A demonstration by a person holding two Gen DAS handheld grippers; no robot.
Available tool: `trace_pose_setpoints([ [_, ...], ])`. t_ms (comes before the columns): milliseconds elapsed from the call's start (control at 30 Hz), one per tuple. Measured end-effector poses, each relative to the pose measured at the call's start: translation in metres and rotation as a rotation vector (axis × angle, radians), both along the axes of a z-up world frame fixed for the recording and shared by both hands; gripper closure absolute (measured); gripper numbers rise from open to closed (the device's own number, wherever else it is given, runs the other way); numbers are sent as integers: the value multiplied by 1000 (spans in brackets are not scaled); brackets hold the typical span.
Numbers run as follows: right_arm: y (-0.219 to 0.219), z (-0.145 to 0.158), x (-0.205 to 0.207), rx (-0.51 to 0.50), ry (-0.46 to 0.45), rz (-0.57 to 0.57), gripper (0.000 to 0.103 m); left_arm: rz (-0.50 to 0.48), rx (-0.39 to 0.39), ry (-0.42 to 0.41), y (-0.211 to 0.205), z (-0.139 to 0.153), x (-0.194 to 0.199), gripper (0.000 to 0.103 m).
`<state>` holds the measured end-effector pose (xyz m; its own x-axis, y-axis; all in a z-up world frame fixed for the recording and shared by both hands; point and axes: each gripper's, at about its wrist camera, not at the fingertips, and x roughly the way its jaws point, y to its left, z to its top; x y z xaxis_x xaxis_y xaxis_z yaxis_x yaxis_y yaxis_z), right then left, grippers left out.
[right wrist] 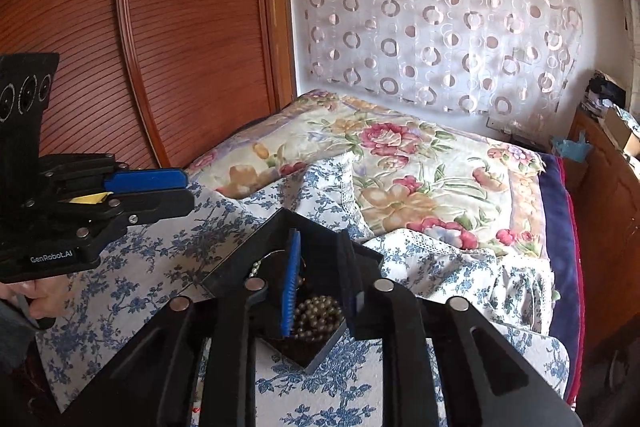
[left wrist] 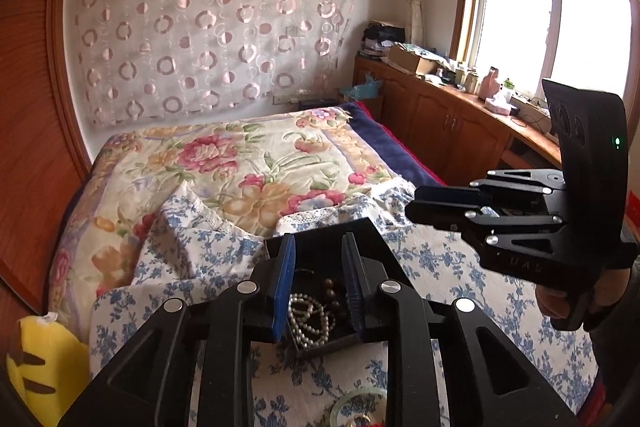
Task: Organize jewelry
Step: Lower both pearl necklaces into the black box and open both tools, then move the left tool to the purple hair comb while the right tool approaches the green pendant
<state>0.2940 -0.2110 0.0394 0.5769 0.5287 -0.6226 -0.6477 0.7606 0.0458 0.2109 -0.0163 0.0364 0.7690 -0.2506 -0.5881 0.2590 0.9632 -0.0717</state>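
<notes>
A black jewelry box [left wrist: 320, 231] lies open on the blue-flowered cloth and holds a white pearl strand [left wrist: 310, 319] and dark brown wooden beads [left wrist: 334, 293]. My left gripper [left wrist: 319, 247] is open and empty, its blue pads [left wrist: 286, 267] hovering over the box. My right gripper [right wrist: 319, 247] is also open and empty above the same box [right wrist: 260, 247], where metallic beads [right wrist: 318, 315] and a thin chain [right wrist: 260, 265] show. Each gripper appears in the other's view: the right one [left wrist: 416, 205] and the left one [right wrist: 188, 191], both held above the cloth.
A pale green bangle [left wrist: 358, 407] lies on the cloth [left wrist: 460, 287] near the front edge. A yellow plush toy [left wrist: 44, 363] sits at the left. A floral quilt [left wrist: 256, 163] covers the bed behind. Wooden cabinets [left wrist: 448, 123] line the right under the window.
</notes>
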Motion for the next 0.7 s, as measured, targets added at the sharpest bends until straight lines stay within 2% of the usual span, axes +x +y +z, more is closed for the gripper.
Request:
trace_pose_setpoints([
  [167,-12,-6,-28,14,6,-8,82,12,-5,5,4,-11,-27,79],
  [700,-37,-62,-141,40,59,-56,81,5,-19,75,1,-72,-117,72],
])
